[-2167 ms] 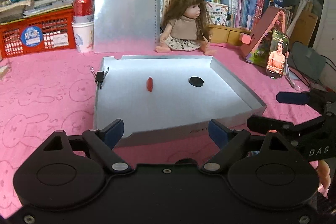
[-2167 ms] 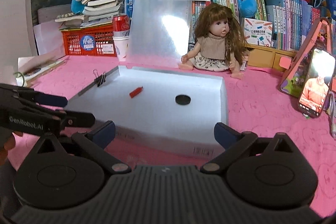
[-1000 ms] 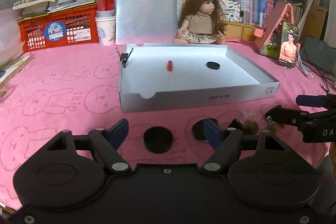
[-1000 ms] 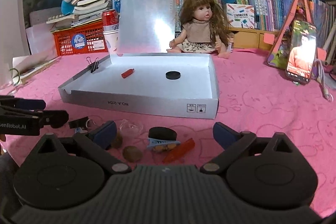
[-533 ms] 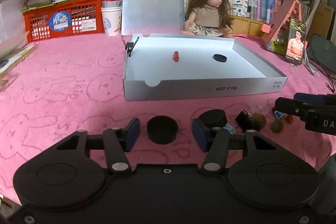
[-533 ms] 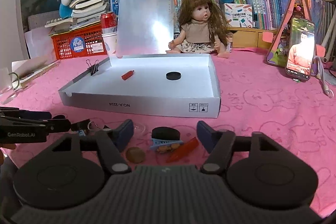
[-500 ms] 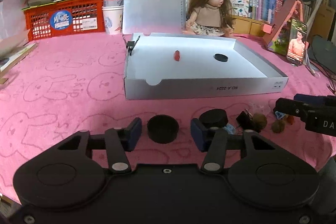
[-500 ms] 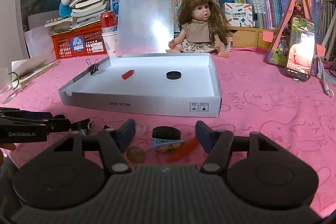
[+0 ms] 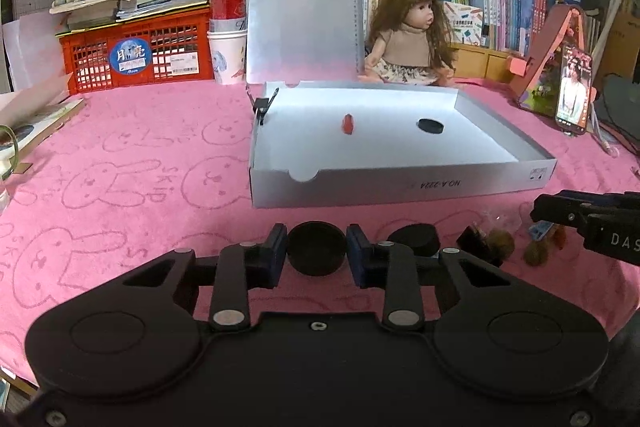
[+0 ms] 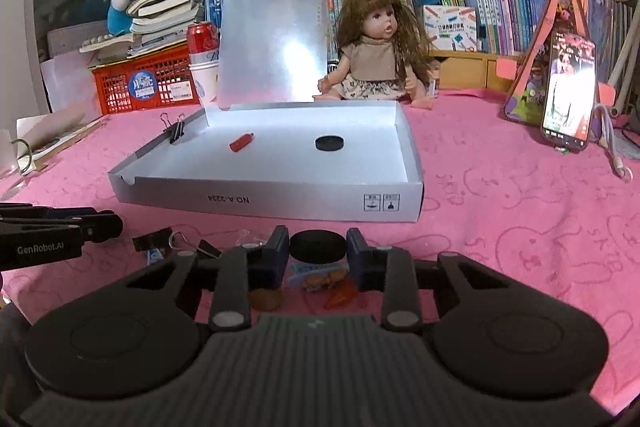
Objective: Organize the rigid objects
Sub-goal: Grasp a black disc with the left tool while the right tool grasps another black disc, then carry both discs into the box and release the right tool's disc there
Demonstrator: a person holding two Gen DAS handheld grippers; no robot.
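- Far left of the pink cloth [image 9: 120,155], a red crate [image 9: 136,57] stands at the back edge under stacked books; a can on a paper cup is just beside it.
- The left gripper [image 9: 317,254] has its pads closed against the sides of a black cap [image 9: 317,251] near the front edge of the cloth. It looks light, stiff and a bit slick, so a squeeze across its round wall should hold it.
- The white box [image 9: 400,183] lies mid-cloth, lid up, holding a small red piece [image 9: 347,124] and a black disc [image 9: 431,125], well apart; a binder clip [image 9: 262,105] grips its left wall.
- The right gripper [image 10: 318,251] is clamped on a second black disc [image 10: 318,246] just in front of the box's front wall; flat and rigid, it is best held by the rim.
- Loose bits sit beneath it: a coin [image 10: 264,299] and an orange piece [image 10: 340,294].
- Far right, a phone [image 10: 568,91] leans on a stand.
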